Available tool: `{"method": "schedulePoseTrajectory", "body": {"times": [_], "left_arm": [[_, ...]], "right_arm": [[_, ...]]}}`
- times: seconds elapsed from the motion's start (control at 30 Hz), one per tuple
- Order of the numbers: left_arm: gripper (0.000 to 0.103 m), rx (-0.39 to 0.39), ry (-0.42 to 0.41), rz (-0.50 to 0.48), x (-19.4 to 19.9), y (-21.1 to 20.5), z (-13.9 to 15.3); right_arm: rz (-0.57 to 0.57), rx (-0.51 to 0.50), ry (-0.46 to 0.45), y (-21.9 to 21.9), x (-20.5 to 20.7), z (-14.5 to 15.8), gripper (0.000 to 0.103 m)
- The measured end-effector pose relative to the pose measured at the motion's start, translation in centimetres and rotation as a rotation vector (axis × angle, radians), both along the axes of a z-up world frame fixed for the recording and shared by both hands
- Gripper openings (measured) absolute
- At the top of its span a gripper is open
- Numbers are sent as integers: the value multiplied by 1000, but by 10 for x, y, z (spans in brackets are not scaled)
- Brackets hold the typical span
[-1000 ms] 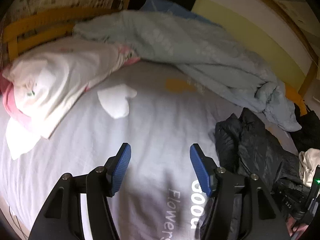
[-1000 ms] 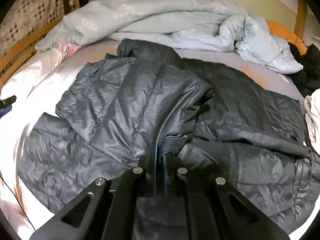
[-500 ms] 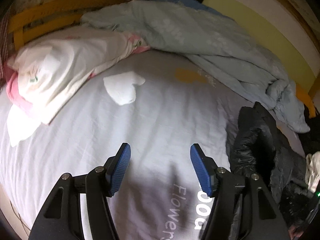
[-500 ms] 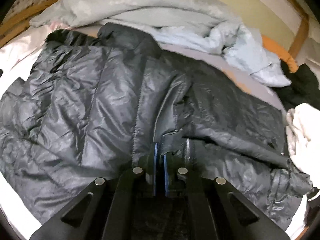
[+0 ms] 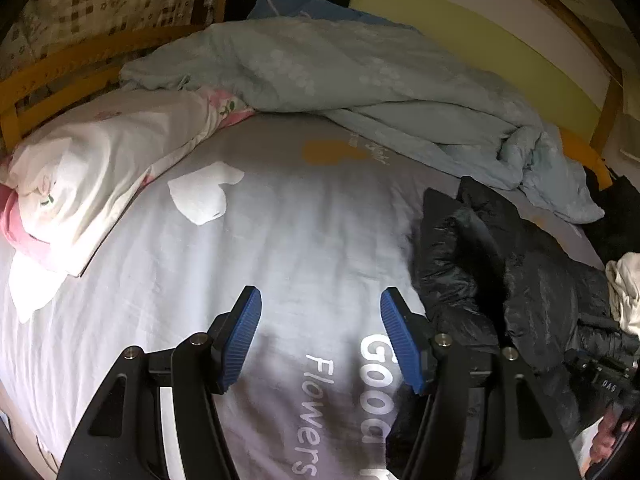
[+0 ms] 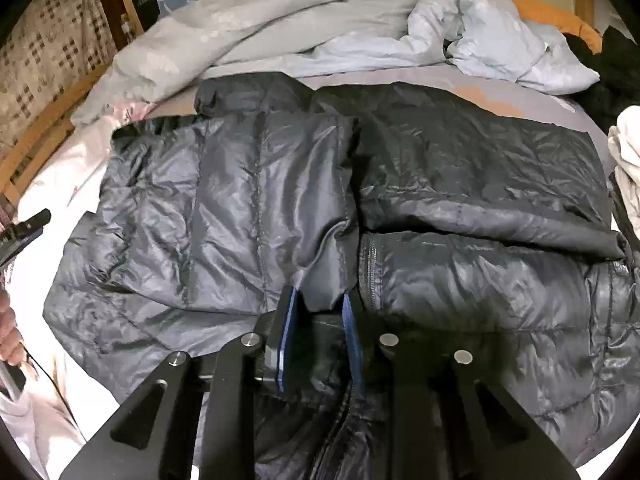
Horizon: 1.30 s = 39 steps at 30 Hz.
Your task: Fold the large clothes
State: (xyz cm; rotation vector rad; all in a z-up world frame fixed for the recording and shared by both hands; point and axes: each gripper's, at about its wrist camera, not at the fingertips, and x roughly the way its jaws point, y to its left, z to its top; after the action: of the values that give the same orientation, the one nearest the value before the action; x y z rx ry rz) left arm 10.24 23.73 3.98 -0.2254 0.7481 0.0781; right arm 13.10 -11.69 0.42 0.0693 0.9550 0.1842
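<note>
The right claw (image 6: 318, 308) is opening, a fold of the black puffer jacket (image 6: 248, 200) lying loosely between its pads at lower centre. The left claw (image 5: 320, 320) is hanging spread over bare bedsheet (image 5: 280, 240) printed "Good Flowers", with the jacket's edge lying just right of it.

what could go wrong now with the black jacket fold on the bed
1. The right gripper is opening with a flap of the black puffer jacket between its fingers; the slick, puffy fabric may spring back and undo the fold.
2. The left gripper hangs open over bare bedsheet, off the jacket, so nothing pins the fold.
3. The crumpled blue duvet sits close behind the jacket, leaving little room to lay it flat.
</note>
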Motion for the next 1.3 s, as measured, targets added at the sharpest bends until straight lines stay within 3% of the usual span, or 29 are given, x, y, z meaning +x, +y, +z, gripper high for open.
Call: {"method": "schedulePoseTrajectory", "body": {"times": [0.07, 0.17, 0.2, 0.3, 0.43, 0.5, 0.57, 0.6, 0.63, 0.7, 0.8, 0.93, 1.07, 1.17, 1.23, 1.3], "left_arm": [[61, -3, 0, -18, -1, -4, 0], [62, -20, 25, -86, 0, -17, -4], [62, -20, 32, -110, 0, -23, -6], [62, 6, 23, -163, 1, -43, -10], [62, 12, 24, -201, 5, -59, -18], [62, 1, 18, -257, 4, -69, -20], [62, 19, -7, -345, -1, -84, -17], [62, 48, -8, -375, -3, -93, -17], [62, 94, 5, -396, -4, -103, -19], [61, 161, 48, -373, -3, -112, -27], [58, 85, 77, -320, 1, -102, -30], [58, 110, -6, -207, -3, -81, -16], [58, 98, -15, -123, 1, -54, -10], [58, 233, -10, -56, 2, -46, -13], [58, 241, -32, -54, 3, -43, -12], [58, 239, -41, -50, 3, -40, -11]], "right_arm": [[33, 51, 1, -3, -2, 4, 30], [89, 206, 19, -13, -1, 10, 31], [100, 218, 2, -15, -2, 14, 31], [125, 136, -73, -11, -8, 26, 31], [172, 171, -56, -8, -12, 31, 31], [157, 126, -72, -7, -17, 35, 31], [122, 35, -125, -6, -24, 40, 41], [106, -23, -167, -5, -31, 43, 55], [92, -70, -199, -6, -34, 46, 59], [50, -175, -280, -2, -44, 52, 59], [123, -170, -319, 14, -51, 60, 60], [261, -187, -357, 61, -52, 63, 60], [405, -77, -254, 113, -40, 45, 60], [459, -166, -212, 148, -32, 22, 60], [435, -246, -177, 158, -20, 7, 60], [384, -283, -199, 153, -13, 4, 58]]}}
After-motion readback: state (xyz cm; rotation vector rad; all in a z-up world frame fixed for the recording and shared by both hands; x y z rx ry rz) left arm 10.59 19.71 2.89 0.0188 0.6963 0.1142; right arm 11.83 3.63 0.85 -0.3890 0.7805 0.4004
